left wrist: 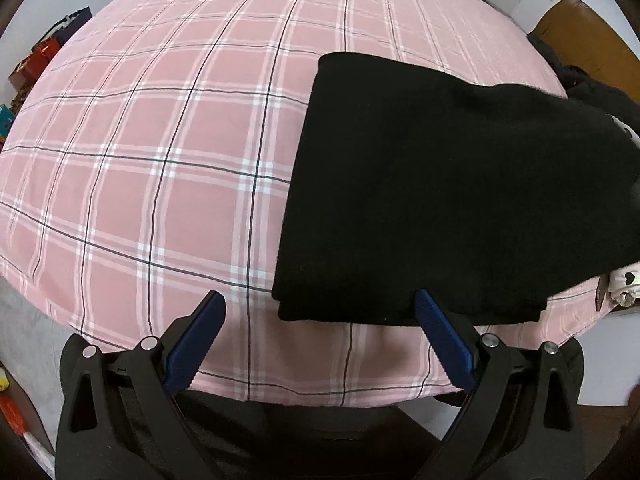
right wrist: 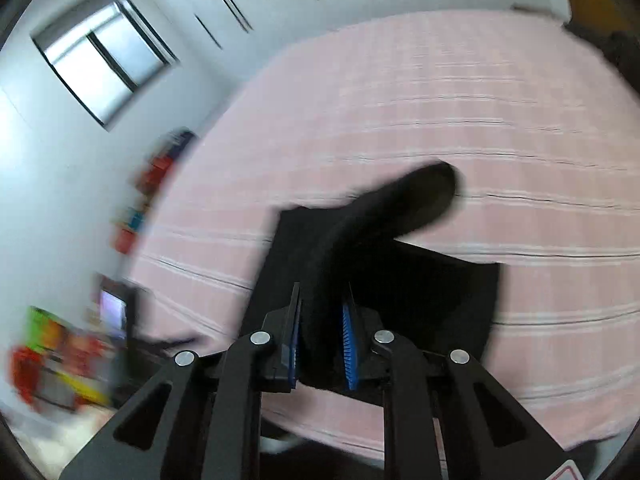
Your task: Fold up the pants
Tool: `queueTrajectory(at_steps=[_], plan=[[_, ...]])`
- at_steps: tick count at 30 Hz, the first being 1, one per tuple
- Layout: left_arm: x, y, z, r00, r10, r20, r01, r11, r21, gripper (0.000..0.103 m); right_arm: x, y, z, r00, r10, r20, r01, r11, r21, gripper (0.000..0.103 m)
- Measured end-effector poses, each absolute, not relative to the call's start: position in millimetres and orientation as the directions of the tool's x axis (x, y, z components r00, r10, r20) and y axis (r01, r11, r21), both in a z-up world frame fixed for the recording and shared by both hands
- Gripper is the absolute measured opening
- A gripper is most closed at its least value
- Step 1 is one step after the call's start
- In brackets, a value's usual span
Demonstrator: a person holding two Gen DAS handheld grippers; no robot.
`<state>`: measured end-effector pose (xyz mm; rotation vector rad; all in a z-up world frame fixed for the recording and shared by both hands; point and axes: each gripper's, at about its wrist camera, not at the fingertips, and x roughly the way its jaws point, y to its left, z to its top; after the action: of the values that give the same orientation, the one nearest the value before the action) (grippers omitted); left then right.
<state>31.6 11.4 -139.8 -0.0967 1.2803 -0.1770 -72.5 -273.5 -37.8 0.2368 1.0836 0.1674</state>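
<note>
I see the black pants (left wrist: 460, 200) lying folded on the pink plaid bed (left wrist: 160, 140), at the right side of the left wrist frame. My left tool (left wrist: 320, 306) is wide, holding nothing, its right finger just beside the near edge of the pants. My right tool (right wrist: 322, 312) is narrow and grips a lifted fold of the pants (right wrist: 380, 216); this view is blurred.

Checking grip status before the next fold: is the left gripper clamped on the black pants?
No. The left gripper is wide open, its blue pads spread apart at the near edge of the folded black pants, pinching nothing.
</note>
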Motion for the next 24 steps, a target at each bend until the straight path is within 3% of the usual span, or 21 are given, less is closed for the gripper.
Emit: queueTrajectory(at_steps=[3,4,5,7,12,19,21,23,24], plan=[[32.8,5.8,-143.3,0.264,-0.182,-0.947,0.079,0.983,-0.167,0.093,-76.2,-315.0,-131.0,0.252,0.219,-0.943,0.147,0.954,0.261,0.021],[32.2,5.0,-144.5,0.258,-0.181,-0.949,0.078,0.983,-0.166,0.093,-84.5,-331.5,-144.2,0.274,0.29,-0.917,0.194,0.917,0.348,0.023],[30.8,2.8,-146.1,0.25,-0.178,-0.952,0.08,0.983,-0.163,0.093,-90.1,-340.6,-138.7,0.313,0.32,-0.894,0.23,0.888,0.399,0.026],[35.0,-0.5,-146.8,0.25,-0.173,-0.953,0.083,0.984,-0.157,0.093,-89.7,-341.4,-112.1,0.366,0.27,-0.891,0.232,0.9,0.369,0.034],[33.9,-16.1,-149.1,0.245,-0.173,-0.954,0.111,0.982,-0.15,0.093,-48.6,-323.1,-63.9,0.478,0.219,-0.851,0.083,0.953,0.292,0.034],[33.7,-40.5,-139.6,0.272,-0.119,-0.955,0.167,0.983,-0.075,0.093,6.1,-304.3,-122.1,0.366,0.093,-0.926,0.158,0.974,0.16,0.026],[35.2,-43.9,-137.1,0.275,-0.116,-0.955,0.175,0.982,-0.069,0.093,-7.2,-307.9,-109.3,0.402,0.095,-0.91,0.185,0.965,0.183,0.039],[37.0,-43.9,-139.2,0.275,-0.117,-0.954,0.176,0.982,-0.07,0.093,-28.6,-312.2,-95.8,0.442,0.087,-0.893,0.203,0.96,0.194,0.076],[38.5,-43.6,-141.6,0.27,-0.119,-0.955,0.173,0.982,-0.074,0.093,-42.0,-315.7,-91.2,0.462,0.079,-0.884,0.213,0.957,0.196,0.079]])
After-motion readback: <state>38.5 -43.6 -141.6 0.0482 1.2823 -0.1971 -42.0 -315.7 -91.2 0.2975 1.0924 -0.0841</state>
